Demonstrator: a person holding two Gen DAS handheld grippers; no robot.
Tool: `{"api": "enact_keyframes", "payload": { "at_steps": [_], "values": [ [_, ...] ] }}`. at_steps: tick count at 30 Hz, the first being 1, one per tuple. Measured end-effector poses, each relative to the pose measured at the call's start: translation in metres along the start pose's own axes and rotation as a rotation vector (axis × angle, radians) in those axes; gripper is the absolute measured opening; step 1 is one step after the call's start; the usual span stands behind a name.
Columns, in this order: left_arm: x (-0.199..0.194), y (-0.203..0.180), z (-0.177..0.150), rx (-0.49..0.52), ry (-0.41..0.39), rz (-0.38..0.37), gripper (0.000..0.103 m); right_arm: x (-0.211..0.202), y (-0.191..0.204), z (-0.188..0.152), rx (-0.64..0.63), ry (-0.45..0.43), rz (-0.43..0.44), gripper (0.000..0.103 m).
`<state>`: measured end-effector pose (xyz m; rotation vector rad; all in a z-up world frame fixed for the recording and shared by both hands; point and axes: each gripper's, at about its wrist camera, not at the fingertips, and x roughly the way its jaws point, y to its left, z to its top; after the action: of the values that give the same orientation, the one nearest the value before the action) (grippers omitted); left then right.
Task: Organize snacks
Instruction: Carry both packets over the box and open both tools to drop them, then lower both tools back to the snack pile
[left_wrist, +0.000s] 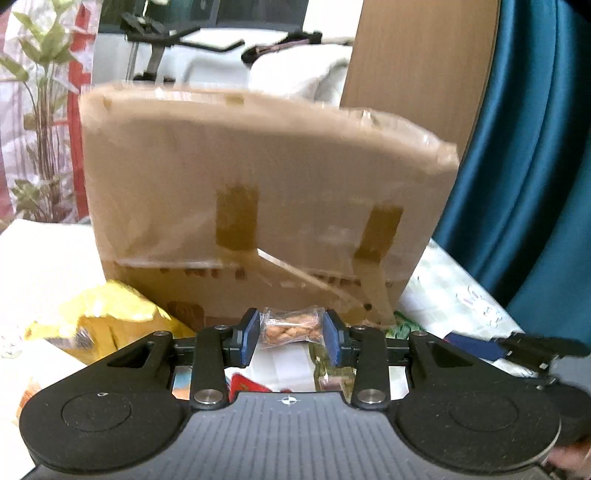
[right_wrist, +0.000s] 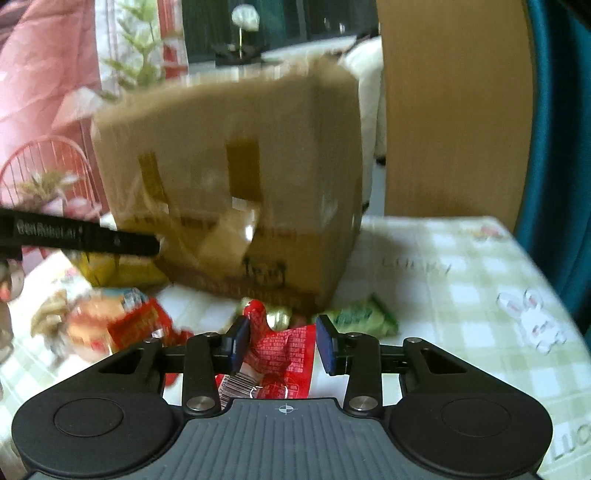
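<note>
- Left wrist view has my left gripper (left_wrist: 291, 334) clamped narrow on a small clear packet of nuts (left_wrist: 291, 326), its blue pads (left_wrist: 248, 334) pressing both ends, the packet held off the table in front of the cardboard box (left_wrist: 258, 206).
- That taped box stands upright at the back of the table; I judge it is where the snacks go, so both my loads are pointed toward it. I cannot see its opening from here.
- A yellow bag (left_wrist: 110, 317) lies at the box's left foot, not yet collected.
- Right wrist view shows my right gripper (right_wrist: 283, 341) pinching a red snack wrapper (right_wrist: 284, 350). The left pad presses into the crumpled foil; whether the right pad fully touches is hard to tell, but the wrapper hangs from the fingers, so I read it as gripped.
- More snacks lie loose on the checked tablecloth (right_wrist: 461, 280): a green packet (right_wrist: 354, 317) just beside the box's near corner, a gold-wrapped piece (right_wrist: 279, 317) behind my wrapper, and a red-and-orange pack (right_wrist: 122, 325) to the left.
- The wrapper's grip is on thin foil near one edge; I judge it could slip if I swing quickly.
</note>
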<state>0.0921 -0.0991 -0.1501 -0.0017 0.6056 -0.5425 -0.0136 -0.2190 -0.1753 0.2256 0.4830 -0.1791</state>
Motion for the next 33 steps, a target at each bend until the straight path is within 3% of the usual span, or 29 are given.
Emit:
{"api": "enact_keyframes", "payload": {
  "at_steps": [11, 18, 22, 24, 29, 33],
  "values": [
    [-0.060, 0.004, 0.061, 0.078, -0.240, 0.015, 0.039, -0.053, -0.001, 0.093, -0.069, -0.318, 0.008, 0.036],
    [-0.049, 0.014, 0.134, 0.069, -0.310, 0.018, 0.040, -0.036, -0.007, 0.179, -0.076, -0.433, 0.054, 0.036],
    [-0.017, 0.020, 0.161, 0.084, -0.268, 0.032, 0.040, 0.002, 0.000, 0.216, -0.097, -0.430, 0.040, 0.037],
    [-0.003, 0.023, 0.168, 0.079, -0.251, 0.050, 0.040, 0.026, 0.002, 0.226, -0.103, -0.388, 0.021, 0.037],
    [0.021, 0.034, 0.172, 0.047, -0.189, 0.080, 0.042, 0.068, 0.008, 0.222, -0.077, -0.276, -0.017, 0.040],
    [0.026, 0.041, 0.165, 0.033, -0.155, 0.098, 0.054, 0.076, 0.005, 0.206, -0.031, -0.218, -0.013, 0.046]
  ]
}}
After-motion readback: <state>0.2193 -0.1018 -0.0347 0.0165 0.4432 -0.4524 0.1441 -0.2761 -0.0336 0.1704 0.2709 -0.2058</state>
